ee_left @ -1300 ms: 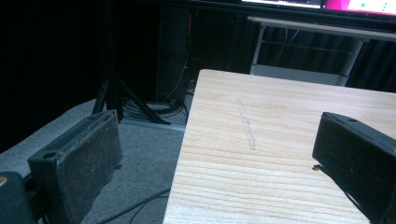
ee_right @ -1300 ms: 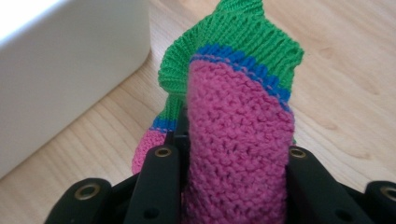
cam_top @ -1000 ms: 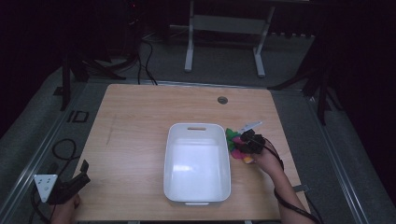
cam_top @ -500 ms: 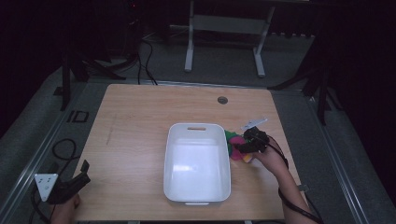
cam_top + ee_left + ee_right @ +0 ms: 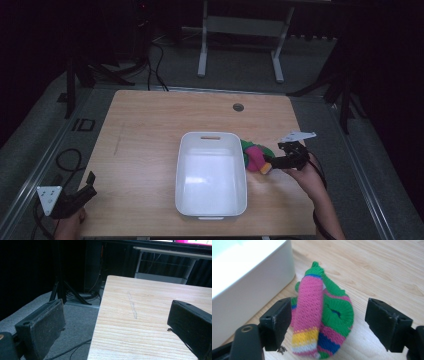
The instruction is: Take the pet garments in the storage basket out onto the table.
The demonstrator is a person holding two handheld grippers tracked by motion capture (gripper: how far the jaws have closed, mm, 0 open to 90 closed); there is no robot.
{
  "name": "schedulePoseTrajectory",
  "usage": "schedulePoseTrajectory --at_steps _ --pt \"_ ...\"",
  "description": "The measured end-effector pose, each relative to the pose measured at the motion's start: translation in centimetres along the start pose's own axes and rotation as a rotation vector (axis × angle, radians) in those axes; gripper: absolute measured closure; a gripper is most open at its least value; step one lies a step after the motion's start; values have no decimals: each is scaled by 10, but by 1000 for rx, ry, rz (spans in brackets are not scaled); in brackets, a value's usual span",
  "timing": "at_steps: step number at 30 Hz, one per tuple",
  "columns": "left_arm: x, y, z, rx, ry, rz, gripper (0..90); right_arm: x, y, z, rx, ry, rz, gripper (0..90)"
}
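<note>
left gripper (image 5: 82,192): off the near left corner of the wooden table (image 5: 150,130), held low in a hand at the bottom edge; jaws spread wide with nothing between them, one over the grey floor, the other over the table's edge in the left gripper view.
table: light wood, a faint pale streak (image 5: 132,305) along the grain near its left side, a small round hole (image 5: 238,107) near the far edge.
white bin (image 5: 211,172): rectangular plastic tub, mid-table, handle slot on its far wall, nothing visible inside.
striped knitted sock (image 5: 319,315): bunched on the table just beside the bin's right wall, pink, green, yellow, blue and white bands; lying free between the pads, not pressed by either.
right gripper (image 5: 268,162): right of the bin, pointing left at the sock; jaws just opened, now well apart, one on each side of the sock.
</note>
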State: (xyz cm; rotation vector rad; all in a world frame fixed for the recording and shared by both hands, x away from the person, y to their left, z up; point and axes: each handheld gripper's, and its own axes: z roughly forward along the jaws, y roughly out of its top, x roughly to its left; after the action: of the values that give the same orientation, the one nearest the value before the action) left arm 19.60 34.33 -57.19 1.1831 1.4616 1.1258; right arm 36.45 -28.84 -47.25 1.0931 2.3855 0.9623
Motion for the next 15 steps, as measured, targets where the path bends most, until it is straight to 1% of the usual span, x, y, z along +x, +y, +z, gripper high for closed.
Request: schedulePoseTrajectory --at_steps 1,2,6,10,12,13,15 --pt "0 0 0 0 0 -1 18 -2 -3 -4 -13 12 16 151" --pt "0 0 0 0 0 -1 18 -4 -6 -6 -21 12 20 139" --pt "0 0 0 -2 0 0 18 -9 -18 -15 -38 1 40 133" --pt "0 0 0 -3 0 -1 18 -16 -33 -21 -54 -29 54 133" --pt "0 0 0 -2 -1 1 18 -19 -42 -24 -74 -35 71 130" --pt "0 0 0 -2 -1 1 18 -21 -47 -25 -89 -54 74 130" --pt "0 0 0 -2 -1 1 18 -23 -55 -26 -100 -67 87 130"
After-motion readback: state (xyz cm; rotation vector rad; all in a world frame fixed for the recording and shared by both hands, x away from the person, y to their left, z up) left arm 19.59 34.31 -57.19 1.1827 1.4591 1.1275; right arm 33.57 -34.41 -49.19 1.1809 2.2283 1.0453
